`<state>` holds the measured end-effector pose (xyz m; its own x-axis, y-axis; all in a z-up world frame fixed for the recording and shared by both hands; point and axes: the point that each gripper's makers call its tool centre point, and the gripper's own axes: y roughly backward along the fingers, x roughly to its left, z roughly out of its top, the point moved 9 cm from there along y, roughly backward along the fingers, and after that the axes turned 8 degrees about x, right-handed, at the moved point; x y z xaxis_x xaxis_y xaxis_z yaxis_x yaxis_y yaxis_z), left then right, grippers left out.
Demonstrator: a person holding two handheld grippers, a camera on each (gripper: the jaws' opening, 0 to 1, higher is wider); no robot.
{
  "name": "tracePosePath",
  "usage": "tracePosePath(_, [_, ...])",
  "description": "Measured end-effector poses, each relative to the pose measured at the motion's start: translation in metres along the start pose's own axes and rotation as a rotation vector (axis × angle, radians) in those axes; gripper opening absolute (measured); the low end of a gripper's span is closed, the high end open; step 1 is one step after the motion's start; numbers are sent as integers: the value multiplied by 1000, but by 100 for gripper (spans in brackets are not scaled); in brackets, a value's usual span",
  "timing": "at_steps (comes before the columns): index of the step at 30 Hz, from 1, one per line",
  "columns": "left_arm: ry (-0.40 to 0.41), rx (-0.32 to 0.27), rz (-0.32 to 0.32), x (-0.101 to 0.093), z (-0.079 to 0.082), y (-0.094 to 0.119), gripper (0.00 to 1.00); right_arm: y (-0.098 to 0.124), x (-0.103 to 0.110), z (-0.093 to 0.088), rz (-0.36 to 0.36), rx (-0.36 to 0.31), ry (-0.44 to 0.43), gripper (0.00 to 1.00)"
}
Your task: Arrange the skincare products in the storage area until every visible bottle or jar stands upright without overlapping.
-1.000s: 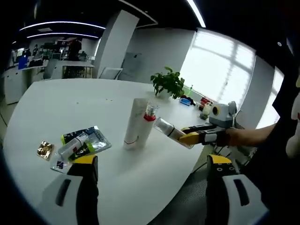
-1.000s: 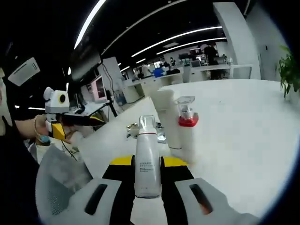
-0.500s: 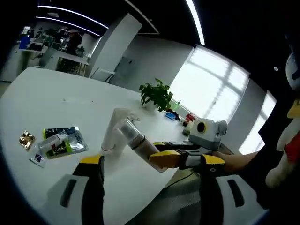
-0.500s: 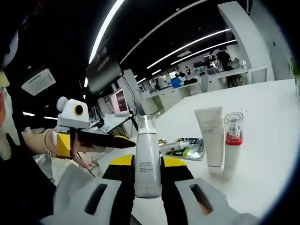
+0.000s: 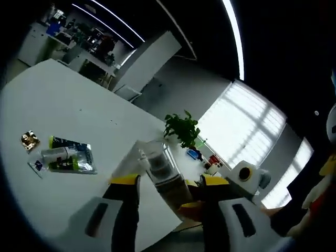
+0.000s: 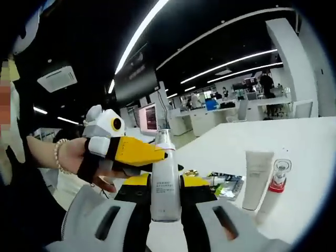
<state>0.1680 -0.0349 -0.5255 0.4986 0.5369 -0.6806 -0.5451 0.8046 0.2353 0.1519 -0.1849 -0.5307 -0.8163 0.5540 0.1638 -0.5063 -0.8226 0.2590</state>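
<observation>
A white spray bottle (image 6: 165, 184) with a clear cap stands upright in my right gripper (image 6: 165, 181), which is shut on its body. My left gripper (image 6: 167, 156) comes in from the left, its yellow jaws on either side of the bottle's neck. In the left gripper view the same bottle (image 5: 160, 170) sits between my left gripper's (image 5: 170, 181) jaws, with small gaps on both sides; the right gripper's yellow tip (image 5: 192, 209) shows below. A white tube (image 6: 255, 178) and a red-collared pump bottle (image 6: 275, 186) stand upright side by side on the table.
A flat clear packet of small tubes (image 5: 68, 157) lies on the white table (image 5: 52, 105), with a small gold item (image 5: 29, 140) to its left. A potted plant (image 5: 181, 128) stands at the far edge. A person's hand (image 6: 68, 157) holds the left gripper.
My left gripper's jaws have narrowed and come around the bottle's top. The right gripper has lifted the bottle higher above the table, still holding it.
</observation>
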Motion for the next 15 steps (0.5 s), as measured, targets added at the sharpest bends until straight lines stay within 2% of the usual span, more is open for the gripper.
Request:
tracePosePath(5, [11,-32,10,-1,2,-3,22,-3,4,3,8,20,65,20])
tracePosePath(9, [13,-41,22,-2,1,-5,22,-1,2,4,-20,27,94,20])
tracePosePath(10, [-4,-59,30,-3,2,-5,22,-1,2,6,-25,25,100,21])
tracePosePath(13, [9,-63,7,-7,4,-4,20,0,4,10,-48,42,146,21])
tracePosePath(15, [-3,-72,-51,-12,9,-3,18,1,7,16,-60,41,174,21])
